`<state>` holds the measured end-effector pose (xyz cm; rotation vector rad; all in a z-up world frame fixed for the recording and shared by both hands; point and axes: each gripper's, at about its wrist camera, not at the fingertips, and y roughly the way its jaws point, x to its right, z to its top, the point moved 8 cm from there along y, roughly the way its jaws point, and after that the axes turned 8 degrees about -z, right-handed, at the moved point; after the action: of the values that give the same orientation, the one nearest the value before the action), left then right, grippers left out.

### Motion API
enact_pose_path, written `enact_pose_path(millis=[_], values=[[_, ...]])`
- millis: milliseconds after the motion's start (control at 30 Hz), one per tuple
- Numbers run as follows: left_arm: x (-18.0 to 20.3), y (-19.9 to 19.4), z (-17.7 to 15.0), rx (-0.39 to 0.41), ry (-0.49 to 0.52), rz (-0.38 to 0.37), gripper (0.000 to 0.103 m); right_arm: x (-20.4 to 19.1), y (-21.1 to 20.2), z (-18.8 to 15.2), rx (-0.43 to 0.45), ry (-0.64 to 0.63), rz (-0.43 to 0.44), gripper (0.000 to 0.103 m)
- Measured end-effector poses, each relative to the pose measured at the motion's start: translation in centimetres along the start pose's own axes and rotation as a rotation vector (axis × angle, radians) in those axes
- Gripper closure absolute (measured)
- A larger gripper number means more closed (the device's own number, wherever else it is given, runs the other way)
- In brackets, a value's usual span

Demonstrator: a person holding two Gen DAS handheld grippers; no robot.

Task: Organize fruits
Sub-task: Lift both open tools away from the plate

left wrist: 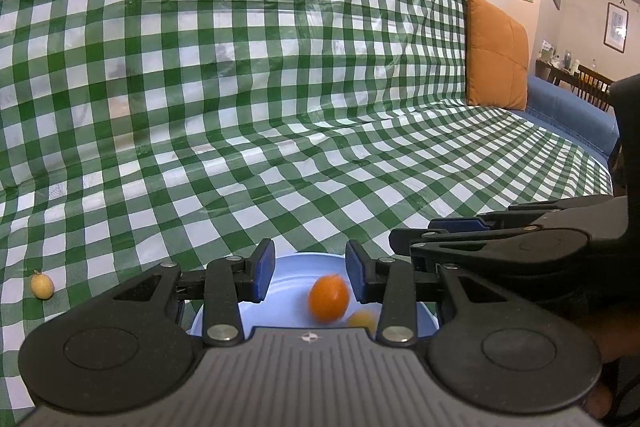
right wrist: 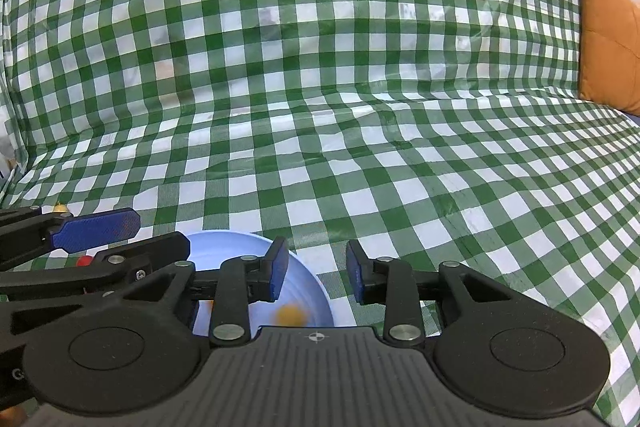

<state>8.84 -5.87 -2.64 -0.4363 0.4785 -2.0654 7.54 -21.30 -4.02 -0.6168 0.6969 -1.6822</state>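
A pale blue plate lies on the green checked cloth under both grippers. In the left wrist view my left gripper is open above it; a blurred orange fruit is just below the fingers, and a yellow fruit lies on the plate beside it. A small yellow fruit lies on the cloth far left. My right gripper is open over the plate's right rim, with a blurred yellow fruit below it. Each gripper shows side-on in the other's view.
The checked cloth covers a sofa seat and back. An orange cushion leans at the right end, with blue upholstery beyond it. A small red object shows behind the left gripper in the right wrist view.
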Motion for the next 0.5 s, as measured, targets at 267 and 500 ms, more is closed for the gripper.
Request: enact_pose_path(millis=[267, 500], values=[[-1.3, -0.2, 0.4, 0.01, -0.065, 0.02, 0.081, -0.1, -0.4, 0.3, 0.022, 0.018, -0.02, 0.068], [-5.7, -2.0, 1.5, 0.051, -0.128, 0.095, 0.09, -1.3, -1.1, 0.7, 0.054, 0.018, -0.016, 0.068]])
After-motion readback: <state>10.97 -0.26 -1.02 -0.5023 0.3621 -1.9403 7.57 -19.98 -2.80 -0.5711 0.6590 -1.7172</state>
